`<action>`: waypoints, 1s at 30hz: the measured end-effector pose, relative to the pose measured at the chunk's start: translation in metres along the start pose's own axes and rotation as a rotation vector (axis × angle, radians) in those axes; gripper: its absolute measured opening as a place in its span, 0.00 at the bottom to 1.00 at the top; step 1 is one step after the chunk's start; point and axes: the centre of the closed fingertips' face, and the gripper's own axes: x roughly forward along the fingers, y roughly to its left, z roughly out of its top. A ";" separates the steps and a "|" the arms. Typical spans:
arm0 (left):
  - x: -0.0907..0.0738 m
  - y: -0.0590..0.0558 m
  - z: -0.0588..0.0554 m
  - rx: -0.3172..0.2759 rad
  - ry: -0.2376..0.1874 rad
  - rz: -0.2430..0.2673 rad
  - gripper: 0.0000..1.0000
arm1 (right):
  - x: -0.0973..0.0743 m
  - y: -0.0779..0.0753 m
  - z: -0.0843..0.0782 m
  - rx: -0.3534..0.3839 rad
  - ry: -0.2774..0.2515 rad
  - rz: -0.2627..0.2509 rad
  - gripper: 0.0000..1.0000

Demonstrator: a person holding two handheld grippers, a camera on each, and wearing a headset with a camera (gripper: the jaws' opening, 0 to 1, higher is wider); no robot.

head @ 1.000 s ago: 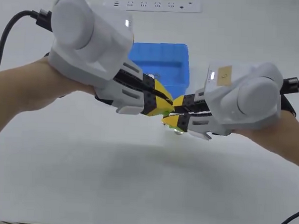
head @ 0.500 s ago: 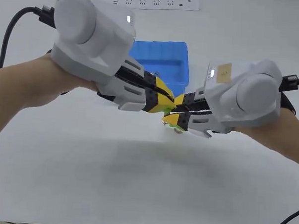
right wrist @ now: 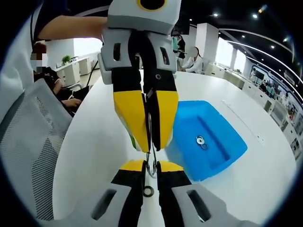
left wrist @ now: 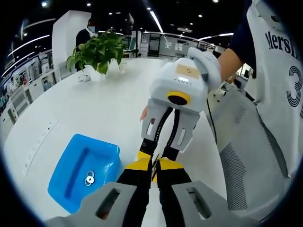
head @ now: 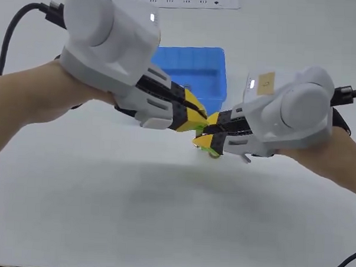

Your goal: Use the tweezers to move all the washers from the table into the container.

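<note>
Washers (right wrist: 200, 140): a couple sit in the blue container (head: 193, 66); one more (right wrist: 148, 191) lies on the table (head: 162, 215), seen betw. the R gripper's (right wrist: 151, 166) jaws. Both grippers meet tip to tip just on the near side of the container. L gripper (head: 197, 118) angles down from upper left, jaws pinched on the tweezers (right wrist: 150, 151). R gripper comes in from the right, wrist about level, jaws nearly closed on the tweezers' rounded end.

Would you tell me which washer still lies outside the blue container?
The dark washer on the white table, just under the right gripper; the other washers lie inside the blue container.
</note>
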 end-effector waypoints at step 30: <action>-0.036 -0.012 0.020 0.060 -0.011 0.028 0.08 | -0.007 0.003 0.040 -0.064 -0.033 -0.033 0.10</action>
